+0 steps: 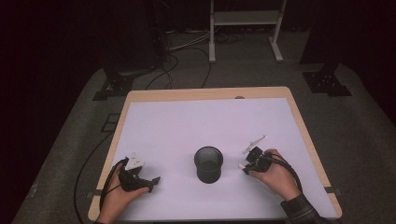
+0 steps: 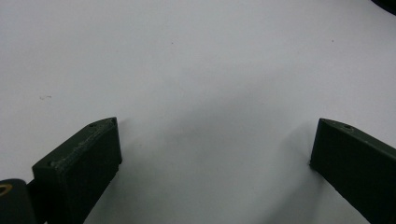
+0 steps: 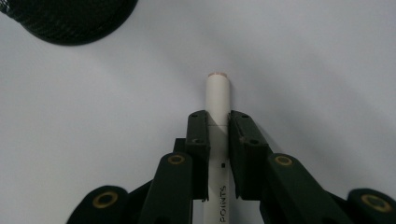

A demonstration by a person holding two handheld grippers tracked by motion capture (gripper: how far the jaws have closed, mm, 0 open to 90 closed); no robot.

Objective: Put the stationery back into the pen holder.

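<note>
The right gripper (image 3: 218, 122) has its jaws pinched on a white pen (image 3: 217, 100), low over the tabletop (image 1: 187, 121) toward the right edge, just beside the black mesh cup (image 1: 208, 164) that stands near the middle of the front edge. The grip sits far down the barrel, with a short tip poking past the jaws. If the pen is meant for the cup, that smooth round barrel could twist or slip as it is tipped upright, or knock the rim and topple the light cup. The left gripper (image 2: 212, 149) rests near the front left corner, jaws spread wide over bare tabletop, too far off to steady anything. The pen's rear end is cut off, its lettering partly readable, and the cup's inside is too dark to judge.
</note>
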